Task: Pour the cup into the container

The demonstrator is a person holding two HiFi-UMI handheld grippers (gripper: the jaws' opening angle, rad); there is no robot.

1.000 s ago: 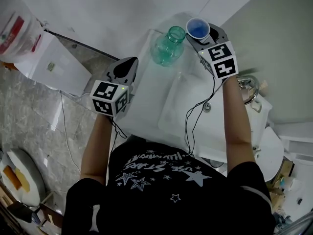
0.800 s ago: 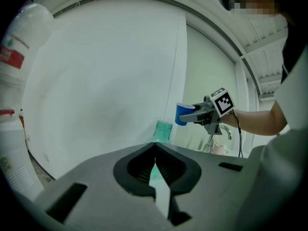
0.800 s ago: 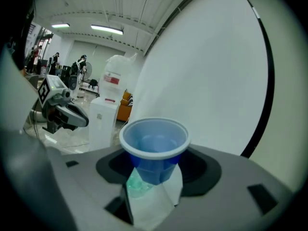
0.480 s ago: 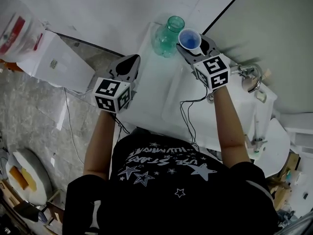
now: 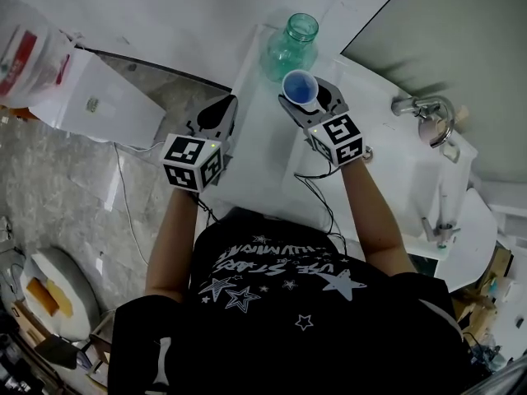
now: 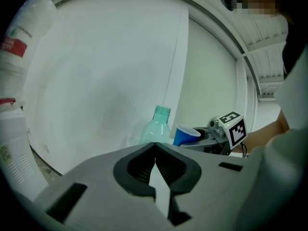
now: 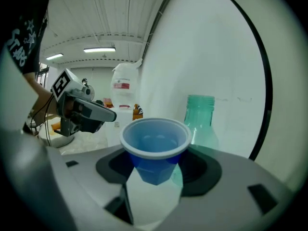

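White counter [image 5: 252, 115]; right gripper [image 5: 305, 99] grips blue cup [image 5: 300, 87] near green bottle [image 5: 290, 46].

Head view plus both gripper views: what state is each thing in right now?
right tool: shut on blue cup.
left tool: shut, empty.
blue cup: upright, not tipped.
green bottle: upright on counter, cap off.
tap: no water seen running.
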